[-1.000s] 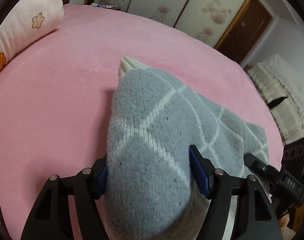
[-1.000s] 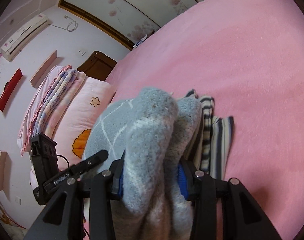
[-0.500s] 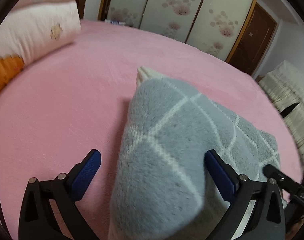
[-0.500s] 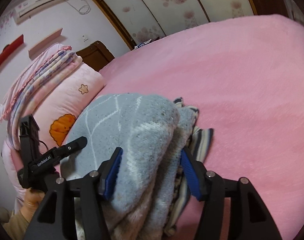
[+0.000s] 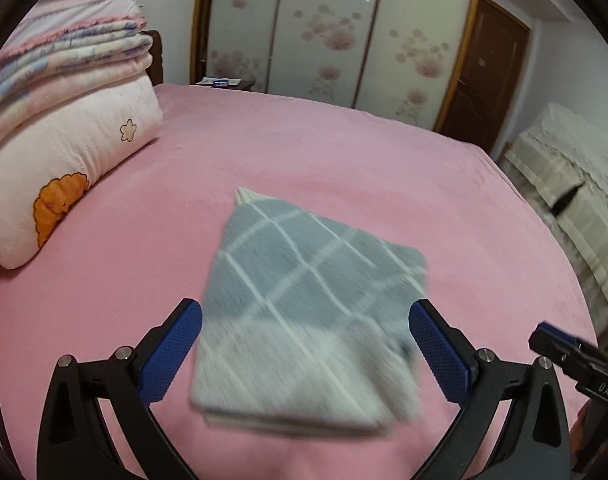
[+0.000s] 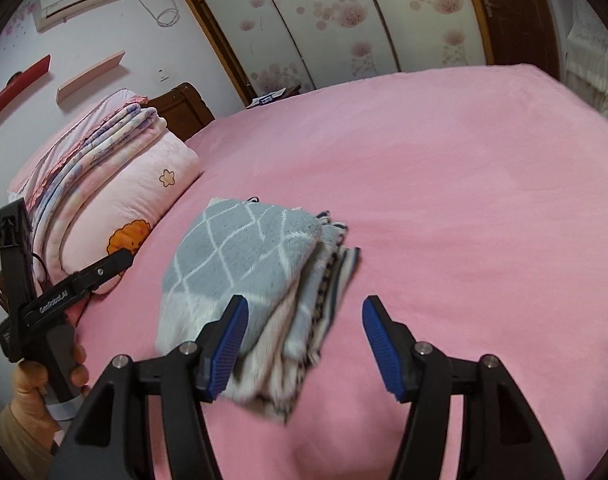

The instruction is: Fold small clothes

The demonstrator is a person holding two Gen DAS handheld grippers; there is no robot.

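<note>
Pink bedding covers the bed point(image 5: 344, 152), with a pale pillow point(image 5: 75, 172) and folded blankets point(image 5: 63, 56) stacked at its left. The left claw point(image 5: 304, 344) stands wide open, gripping nothing, its blue pads on either side of the grey folded garment point(image 5: 304, 288) with white lattice lines. That garment lies flat mid-bed on top of a striped cloth point(image 6: 336, 272). To the right, the right claw point(image 6: 301, 344) is open too and empty, beside the pile's edge
</note>
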